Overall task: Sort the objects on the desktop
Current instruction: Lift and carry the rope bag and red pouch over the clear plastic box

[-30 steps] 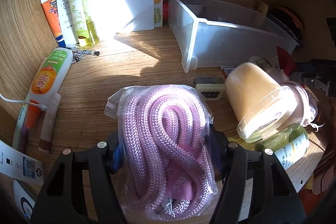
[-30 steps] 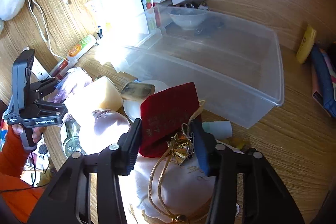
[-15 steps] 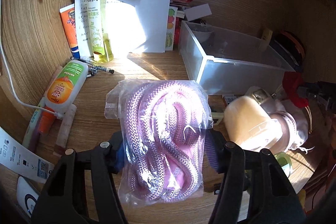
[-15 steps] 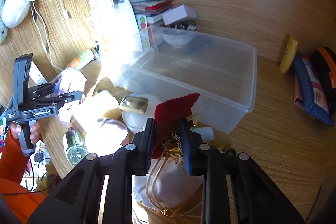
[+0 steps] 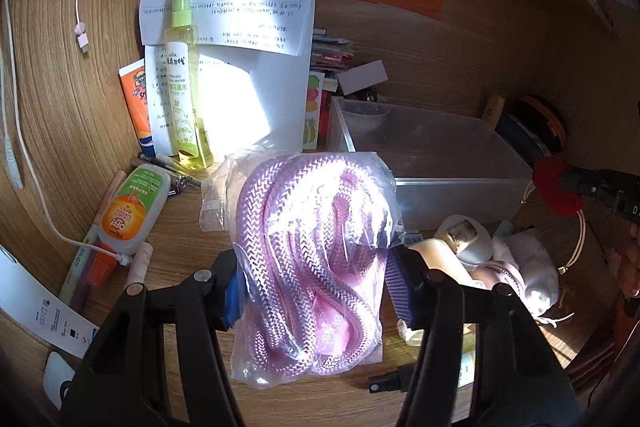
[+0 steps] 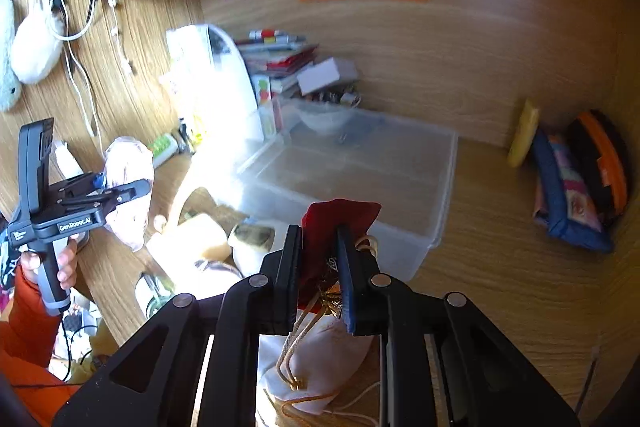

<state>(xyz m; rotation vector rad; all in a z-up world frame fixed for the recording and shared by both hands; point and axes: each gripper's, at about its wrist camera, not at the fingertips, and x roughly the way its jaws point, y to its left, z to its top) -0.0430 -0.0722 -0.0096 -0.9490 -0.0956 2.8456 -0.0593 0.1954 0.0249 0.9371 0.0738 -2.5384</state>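
I am holding the left gripper (image 5: 316,283) clamped on the bagged rope (image 5: 312,251), lifted clear of the tabletop (image 5: 176,247) and hanging in front of the bin (image 5: 440,163). I am holding the right gripper (image 6: 318,259) pinched narrow on the red pouch (image 6: 336,219), raised just short of the bin's near rim.

Progress, as I judge it: early. The bin is carrying only a small bowl (image 6: 324,119) and some dark bits at its far end; both held items are not yet in.

Still left on the tabletop: white pouch (image 6: 320,359) under the right gripper, a cream jar (image 6: 192,239), a capped tub (image 6: 252,241), more clutter beside them.

Left side: spray bottle (image 5: 186,87) standing against papers, sunscreen tube (image 5: 138,107), repellent bottle (image 5: 132,211) lying flat, pens, a white cable (image 5: 60,235).

Obstructions: the bin's near wall is standing between both loads and the floor of the bin. The pouch cords are dangling and could snag on the rim.
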